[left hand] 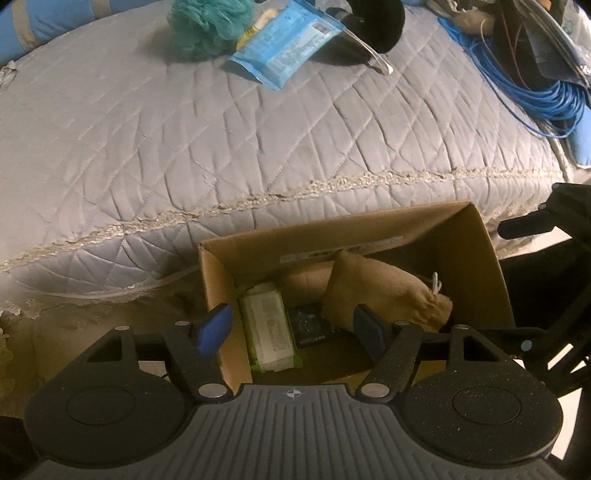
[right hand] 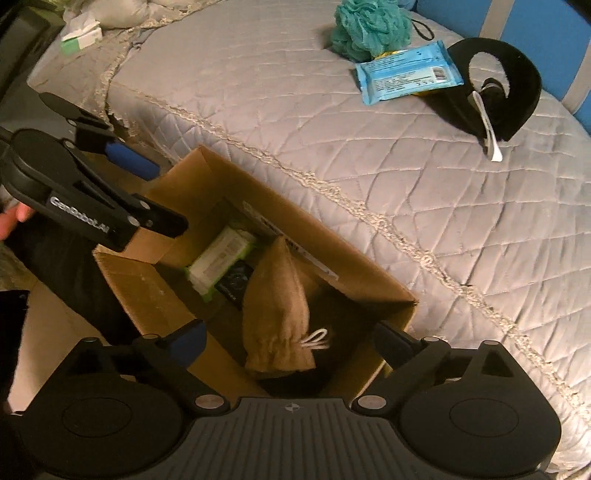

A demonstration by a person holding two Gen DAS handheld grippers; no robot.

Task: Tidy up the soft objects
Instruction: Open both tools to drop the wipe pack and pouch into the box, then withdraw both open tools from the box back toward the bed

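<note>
Two grippers, both pointing down over one open cardboard box (right hand: 155,295) standing on the floor against the bed (left hand: 258,147). Right gripper (right hand: 291,341): jaws spread wide, nothing between the pads, hanging above the box. Left gripper (left hand: 293,328): jaws also apart, holding nothing, above the same box; seen from the right wrist camera too, at the left side of the box (right hand: 129,155).

Inside the box, three things counted: one tan drawstring pouch (right hand: 275,314) with a white cord, leaning against the wall nearest the bed; one white and green wipes pack (left hand: 267,325) beside it; one small dark packet (left hand: 310,326) between these two.

On the grey quilted bed, well apart from the box: one teal bath sponge (right hand: 369,27), one blue wipes pack (right hand: 406,72) touching it, one black curved item (right hand: 506,85) with a white-handled tool (right hand: 487,122) lying on it. Further, one coil of blue cable (left hand: 535,88) at the bed's edge, and one white and green box (right hand: 83,35) far off.
</note>
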